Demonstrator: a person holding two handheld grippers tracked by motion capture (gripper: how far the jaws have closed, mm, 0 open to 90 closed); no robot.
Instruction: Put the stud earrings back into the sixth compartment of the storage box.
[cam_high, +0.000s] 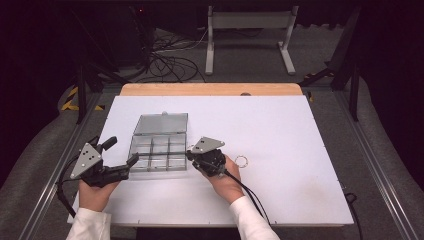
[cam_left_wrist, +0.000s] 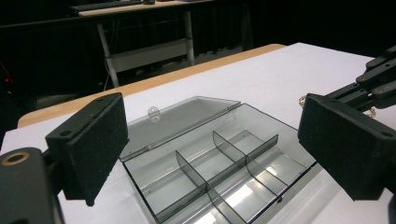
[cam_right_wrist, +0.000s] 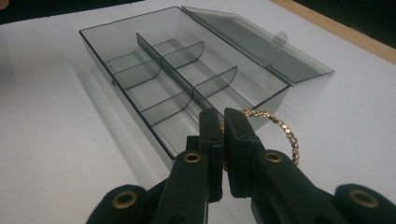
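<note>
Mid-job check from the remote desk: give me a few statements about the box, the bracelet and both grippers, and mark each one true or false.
1. The right gripper is shut on the gold bracelet. True.
2. The bracelet already lies in a compartment of the box. False: it hangs from the right gripper at the box's near edge, outside it.
3. The box's lid is open. True.
4. The left gripper is clamped on the box. False: its jaws stand wide apart, holding nothing.
5. The box's compartments hold beads. False: those in view are empty.
</note>
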